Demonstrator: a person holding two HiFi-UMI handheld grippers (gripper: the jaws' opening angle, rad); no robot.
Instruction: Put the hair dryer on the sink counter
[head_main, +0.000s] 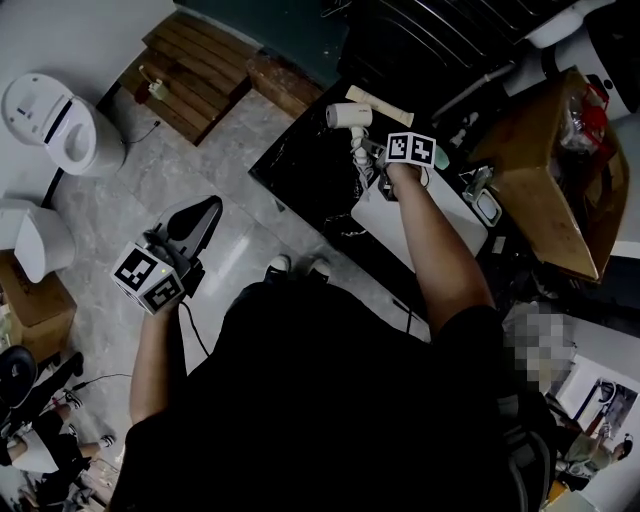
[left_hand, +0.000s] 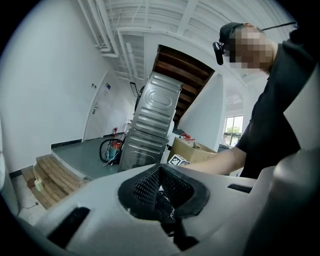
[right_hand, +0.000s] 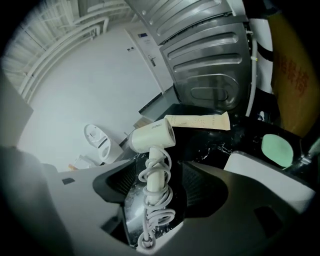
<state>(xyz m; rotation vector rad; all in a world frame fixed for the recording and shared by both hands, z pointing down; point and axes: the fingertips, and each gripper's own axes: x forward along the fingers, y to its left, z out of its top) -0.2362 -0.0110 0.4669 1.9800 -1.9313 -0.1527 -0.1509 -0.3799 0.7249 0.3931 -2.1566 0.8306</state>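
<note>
Angling downward, the right claw (right_hand: 157, 172) gapes around the hair dryer (right_hand: 152, 137).

The left gripper (left_hand: 162, 187) is held out nearly level at the person's left side, jaws closed pad against pad. Its bare left forearm (head_main: 152, 355) is bent back toward the body. The right arm (head_main: 440, 250) stretches forward at full reach, and the right gripper (right_hand: 159, 172) tilts steeply down from the wrist — jaws spread wide, with the handle of the hair dryer (right_hand: 152, 137) standing between the pads, touched by neither.
</note>
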